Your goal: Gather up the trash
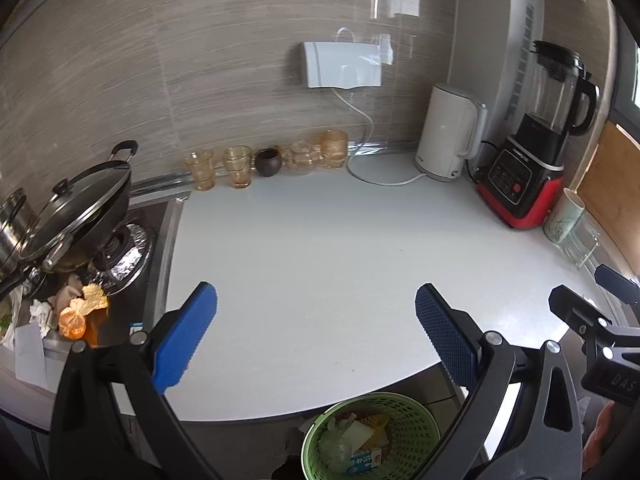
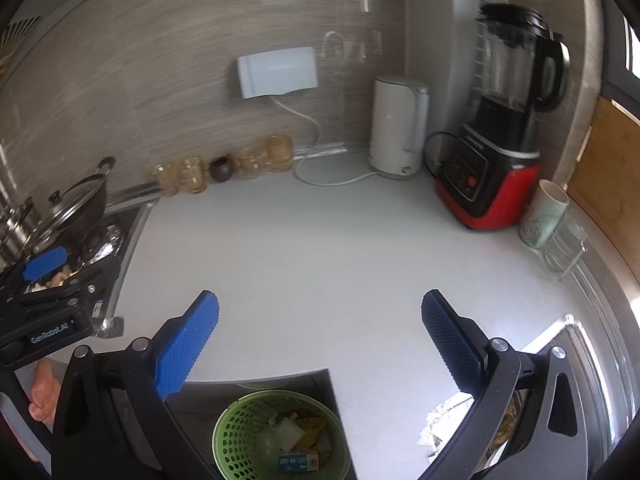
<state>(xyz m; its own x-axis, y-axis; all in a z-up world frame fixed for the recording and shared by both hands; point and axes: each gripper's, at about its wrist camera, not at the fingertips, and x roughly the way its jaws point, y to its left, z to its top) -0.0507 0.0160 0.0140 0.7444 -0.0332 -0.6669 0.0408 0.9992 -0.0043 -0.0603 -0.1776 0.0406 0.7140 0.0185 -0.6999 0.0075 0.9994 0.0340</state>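
A green mesh bin (image 1: pixel 412 420) (image 2: pixel 240 432) stands on the floor below the counter's front edge, holding wrappers, peel and a small blue-and-white carton (image 1: pixel 366 462) (image 2: pixel 298 462). My left gripper (image 1: pixel 316 306) hangs open above the white counter (image 1: pixel 320 240), nothing between its blue pads. My right gripper (image 2: pixel 320 312) is open too, also empty, above the same counter (image 2: pixel 320 248). Orange peel (image 1: pixel 76 316) and crumpled tissue (image 1: pixel 40 314) lie on the stove edge at left. Each gripper shows at the edge of the other's view.
A lidded wok (image 1: pixel 80 204) sits on the foil-lined burner at left. Amber glasses (image 1: pixel 240 166), a white kettle (image 1: pixel 448 132), a red blender (image 1: pixel 532 160) and a mug (image 1: pixel 562 216) line the back and right. A sink rim (image 2: pixel 580 360) lies at right.
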